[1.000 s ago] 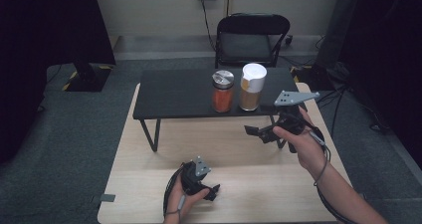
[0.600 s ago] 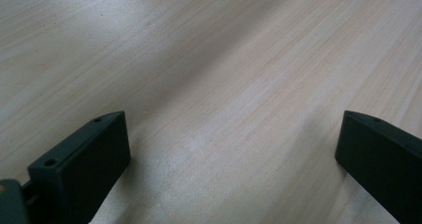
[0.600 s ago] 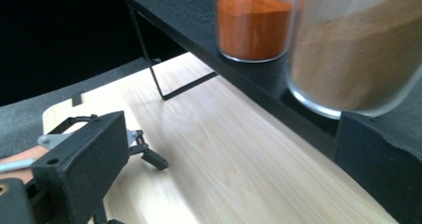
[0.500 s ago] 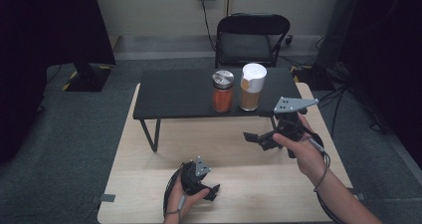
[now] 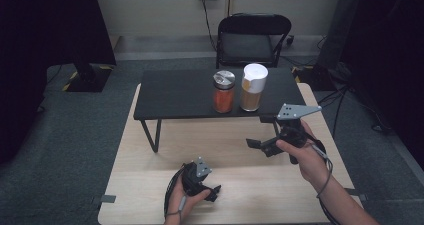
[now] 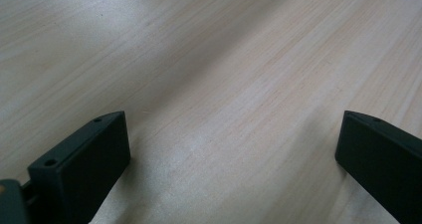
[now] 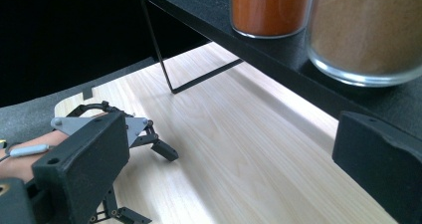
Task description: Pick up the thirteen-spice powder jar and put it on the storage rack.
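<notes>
Reaching toward the two jars on the black shelf is the work in hand, and I have the right gripper point(image 5: 261, 132) held above the wooden table point(image 5: 150, 185), jaws spread wide and empty, just near of the shelf's front edge. The white-lidded jar point(image 5: 253, 87) of tan powder stands on the black shelf point(image 5: 175, 92) just right of the orange jar point(image 5: 223, 91), the two nearly touching. To do this well I judge I should raise the gripper to the jar's mid-height, square the jaws around the white-lidded one from the right side, and avoid knocking its neighbour. My left gripper point(image 5: 212, 189) rests low on the near table, jaws released, nothing between them.
</notes>
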